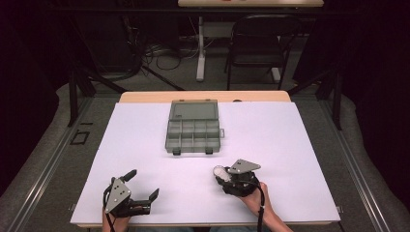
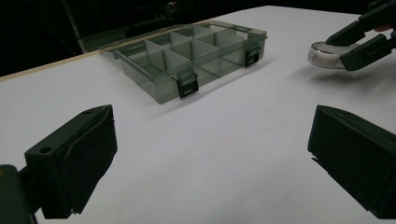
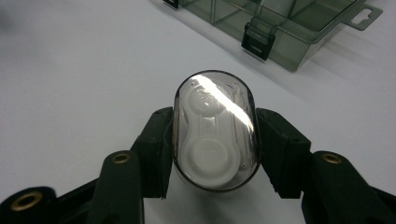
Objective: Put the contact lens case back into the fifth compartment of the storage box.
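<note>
From above, the right gripper (image 1: 223,175) is gripping a clear oval case (image 1: 219,171) just before the open organizer box (image 1: 194,127). In the left gripper view, the left gripper (image 2: 212,154) is idling, jaws spread, nearer than the box. In the right gripper view, the jaws are pinching the case's sides, probably for boxing.

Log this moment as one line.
right gripper: shut on oval case, above table | left gripper: open, idle | organizer box: open

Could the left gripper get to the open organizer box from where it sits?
Probably yes: the left gripper is open and holds nothing, and bare white table lies between it and the organizer box.
</note>
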